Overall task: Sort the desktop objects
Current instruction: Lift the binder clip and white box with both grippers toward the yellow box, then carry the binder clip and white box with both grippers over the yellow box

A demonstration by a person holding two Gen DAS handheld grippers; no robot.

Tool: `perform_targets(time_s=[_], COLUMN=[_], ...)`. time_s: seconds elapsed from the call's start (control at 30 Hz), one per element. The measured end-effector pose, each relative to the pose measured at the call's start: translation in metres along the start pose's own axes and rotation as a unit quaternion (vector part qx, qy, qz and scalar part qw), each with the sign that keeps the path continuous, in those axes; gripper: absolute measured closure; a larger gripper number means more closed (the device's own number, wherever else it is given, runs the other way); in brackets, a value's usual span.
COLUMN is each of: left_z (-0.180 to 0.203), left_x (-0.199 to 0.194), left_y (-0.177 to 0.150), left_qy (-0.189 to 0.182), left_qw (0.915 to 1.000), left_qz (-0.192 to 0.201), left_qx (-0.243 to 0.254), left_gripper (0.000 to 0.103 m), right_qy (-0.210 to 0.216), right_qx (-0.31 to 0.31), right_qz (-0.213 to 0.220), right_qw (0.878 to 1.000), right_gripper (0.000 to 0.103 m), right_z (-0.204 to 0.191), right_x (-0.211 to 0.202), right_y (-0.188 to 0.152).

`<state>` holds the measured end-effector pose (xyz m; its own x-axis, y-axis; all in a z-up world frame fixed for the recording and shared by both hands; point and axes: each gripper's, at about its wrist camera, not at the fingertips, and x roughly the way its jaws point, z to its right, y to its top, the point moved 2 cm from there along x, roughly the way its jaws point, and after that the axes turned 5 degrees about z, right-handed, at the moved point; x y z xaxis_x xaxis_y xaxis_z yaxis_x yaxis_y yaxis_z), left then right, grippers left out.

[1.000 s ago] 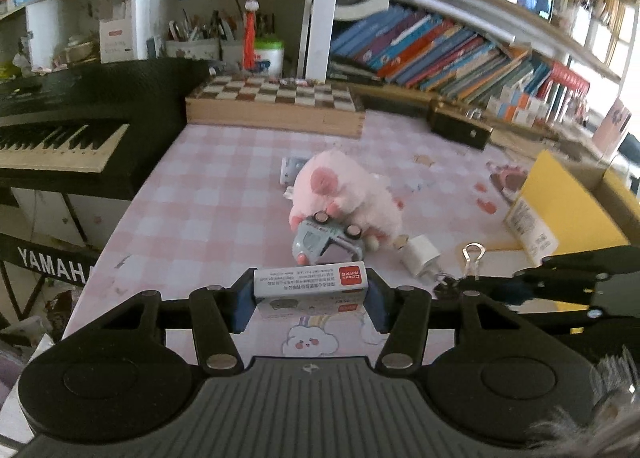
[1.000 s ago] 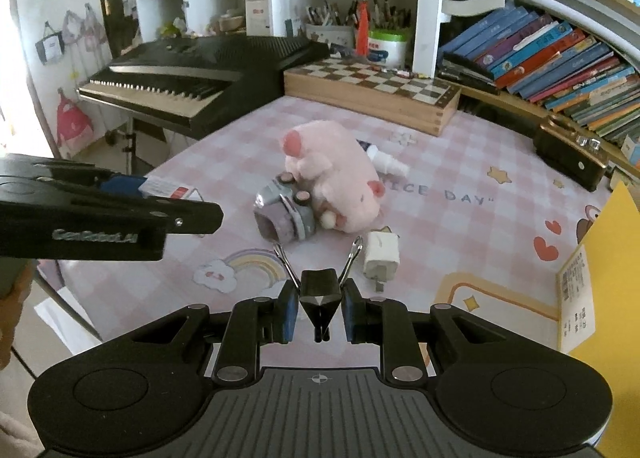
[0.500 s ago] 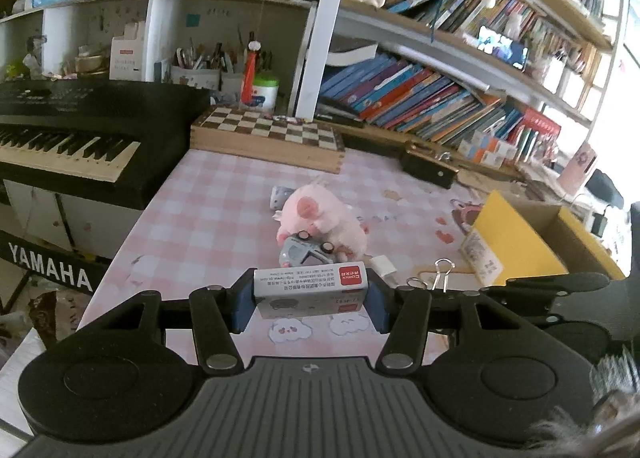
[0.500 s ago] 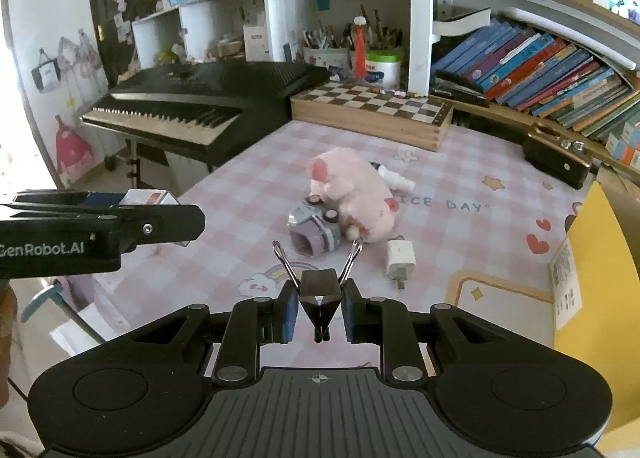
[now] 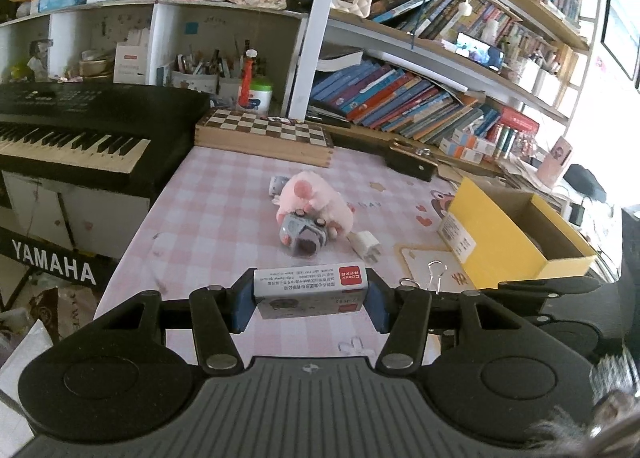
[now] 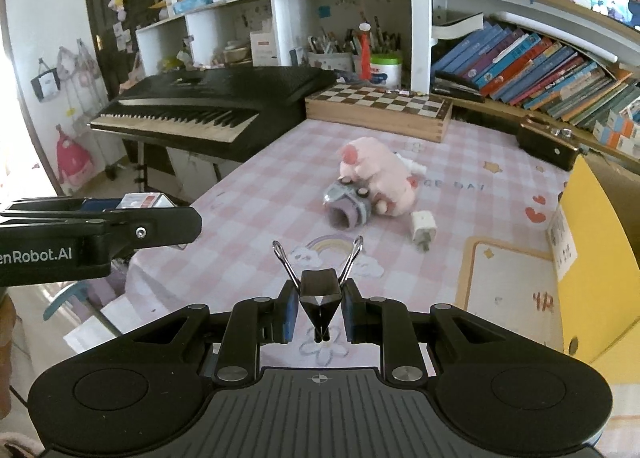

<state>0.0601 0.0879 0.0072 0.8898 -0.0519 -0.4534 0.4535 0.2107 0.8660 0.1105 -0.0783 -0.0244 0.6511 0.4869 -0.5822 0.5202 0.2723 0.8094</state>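
My left gripper (image 5: 310,296) is shut on a small white box with a red label (image 5: 311,290), held above the near edge of the pink checked table (image 5: 216,225). My right gripper (image 6: 319,308) is shut on a black binder clip (image 6: 319,290) with its wire handles up; the clip's handles (image 5: 436,274) also show in the left wrist view. Further out on the table lie a pink plush pig (image 5: 316,197), a grey toy car (image 5: 303,232) against it, and a white charger plug (image 5: 369,245). The left gripper with its box (image 6: 142,201) appears at the left of the right wrist view.
An open yellow cardboard box (image 5: 508,234) stands at the table's right. A chessboard box (image 5: 264,137) and a dark case (image 5: 410,163) lie at the back below the bookshelves. A black keyboard (image 5: 72,133) stands left of the table.
Both grippers have drawn back and risen from the table, each keeping its object; the pig, car and plug look smaller and farther, and the yellow box's inside has come into view.
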Motion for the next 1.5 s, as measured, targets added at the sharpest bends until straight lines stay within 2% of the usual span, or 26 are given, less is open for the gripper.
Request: perform_targets(time_s=[0.5,0.93,1.1,1.3,1.5], left_z=[0.005,0.041,0.067,0.109,0.147], left_x=[-0.049,-0.057,-0.046,-0.03,-0.018], left_y=[-0.026,-0.045,-0.05,-0.057,-0.063], left_qy=[-0.034,-0.09,-0.129,-0.179,-0.211], left_qw=[0.9993,0.9943,0.988,0.9762,0.9661], left_qz=[-0.005,-0.032,-0.046,-0.069,-0.083], left_qx=[0.012,0.047,0.072,0.101,0.123], left_gripper=[0.051,0.051,0.051,0.051,0.051], right_qy=[-0.025,-0.074,-0.11,-0.151,-0.178], right_qx=[0.022,0.088,0.121,0.158,0.188], right_qz=[0.006,0.003,0.008,0.01,0.01], right_qw=[0.999,0.993,0.987,0.976,0.966], right_gripper=[0.081,0.081,0.081,0.081,0.081], right_z=[-0.028,-0.003,0.017,0.046,0.074], right_x=[-0.046,-0.083,-0.1,-0.121,-0.14], right_y=[-0.034,-0.069,-0.084,-0.102,-0.117])
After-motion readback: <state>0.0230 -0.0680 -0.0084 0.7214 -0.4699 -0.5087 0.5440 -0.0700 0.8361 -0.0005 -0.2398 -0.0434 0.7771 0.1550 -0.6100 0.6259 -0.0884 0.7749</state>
